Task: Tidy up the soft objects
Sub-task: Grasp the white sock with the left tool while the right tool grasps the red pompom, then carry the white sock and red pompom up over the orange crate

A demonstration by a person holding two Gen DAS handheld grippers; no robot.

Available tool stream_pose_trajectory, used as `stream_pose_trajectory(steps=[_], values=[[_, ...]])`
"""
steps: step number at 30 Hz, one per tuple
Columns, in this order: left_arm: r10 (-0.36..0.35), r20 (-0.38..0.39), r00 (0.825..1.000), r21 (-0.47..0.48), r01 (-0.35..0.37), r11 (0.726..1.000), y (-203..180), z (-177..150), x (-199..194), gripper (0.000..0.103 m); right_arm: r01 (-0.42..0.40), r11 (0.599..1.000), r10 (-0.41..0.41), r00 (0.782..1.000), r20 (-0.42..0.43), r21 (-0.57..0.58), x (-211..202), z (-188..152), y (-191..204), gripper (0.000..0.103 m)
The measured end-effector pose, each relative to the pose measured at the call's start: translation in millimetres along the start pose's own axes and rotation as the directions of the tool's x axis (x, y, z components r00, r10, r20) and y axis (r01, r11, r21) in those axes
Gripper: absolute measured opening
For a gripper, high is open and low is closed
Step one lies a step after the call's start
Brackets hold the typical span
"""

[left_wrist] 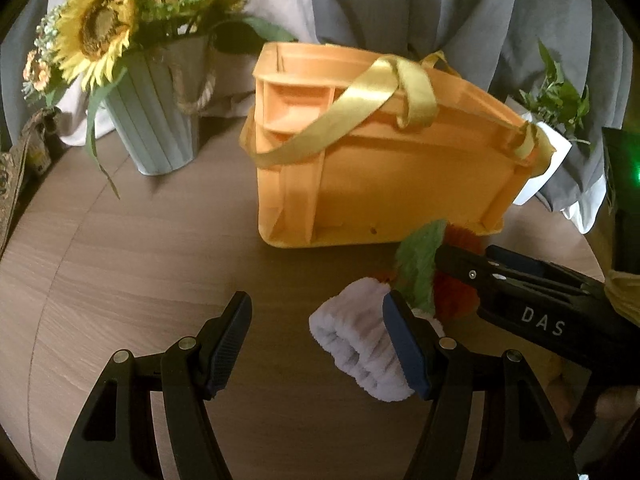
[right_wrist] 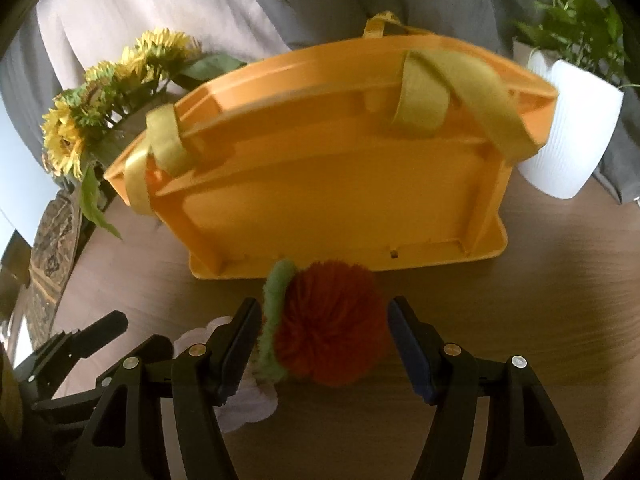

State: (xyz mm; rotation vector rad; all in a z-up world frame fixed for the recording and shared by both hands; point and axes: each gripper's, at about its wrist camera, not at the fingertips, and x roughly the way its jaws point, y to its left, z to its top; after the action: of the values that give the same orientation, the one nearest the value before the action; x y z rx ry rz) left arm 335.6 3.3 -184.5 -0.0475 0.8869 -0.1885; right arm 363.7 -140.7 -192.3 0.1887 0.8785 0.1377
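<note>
Two black fingers of the left gripper [left_wrist: 316, 340] fill the bottom of the left wrist view, spread wide with nothing held between them. A white fluffy band [left_wrist: 360, 344] is seen lying on the wooden table [left_wrist: 120, 248] at lower centre, partly hidden behind the right-hand finger. Just beyond it, a green and orange plush [left_wrist: 424, 276] is met by the right gripper [left_wrist: 440, 256], which enters from the right edge (its state cannot be told here). An orange bag [left_wrist: 392, 192] with yellow ribbon handles stands in the middle of the frame, open at the top. Sunflowers in a pale bucket [left_wrist: 152, 120] are placed at upper left, a white pot with a green plant [left_wrist: 548, 152] at right.

In the right wrist view, the right gripper [right_wrist: 324, 344] is shown spread at the bottom, its fingers on either side of the plush [right_wrist: 332, 320], not clenched on it. The white band [right_wrist: 244, 400] lies at lower left, behind the left-hand finger. The bag [right_wrist: 340, 200] occupies the centre, the pot [right_wrist: 572, 136] the upper right, the sunflowers [right_wrist: 80, 132] the left.
</note>
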Motion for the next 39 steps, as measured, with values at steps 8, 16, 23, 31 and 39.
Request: stream_pose_trajectory(steps=[8, 16, 23, 31, 39], values=[[-0.019, -0.03, 0.999, 0.003, 0.019, 1.0, -2.7, -4.5, 18.9, 0.067, -0.028, 0.999, 0.029, 0.998, -0.047, 0.017, 25.6, -0.9, -2.2, 0.067], [-0.034, -0.05, 0.998, 0.0, 0.034, 0.999, -2.4, -7.2, 34.9, 0.066, -0.024, 1.0, 0.024, 0.997, -0.069, 0.001, 41.5, -1.2, -3.0, 0.067], [-0.093, -0.056, 0.994, -0.024, 0.092, 0.995, -4.5, -8.1, 40.8, 0.037, -0.005, 1.0, 0.003, 0.997, -0.073, -0.021, 45.1, -3.2, -2.8, 0.053], [-0.102, -0.038, 0.994, -0.027, 0.101, 0.995, -8.0, -4.1, 31.7, 0.025, 0.002, 1.0, -0.003, 0.998, -0.066, -0.023, 41.8, -2.3, -2.1, 0.044], [-0.081, 0.023, 0.996, -0.023, 0.082, 0.996, -7.0, 4.2, 5.7, 0.024, 0.009, 1.0, -0.01, 0.999, -0.039, -0.027, 24.7, -6.8, 1.7, 0.042]])
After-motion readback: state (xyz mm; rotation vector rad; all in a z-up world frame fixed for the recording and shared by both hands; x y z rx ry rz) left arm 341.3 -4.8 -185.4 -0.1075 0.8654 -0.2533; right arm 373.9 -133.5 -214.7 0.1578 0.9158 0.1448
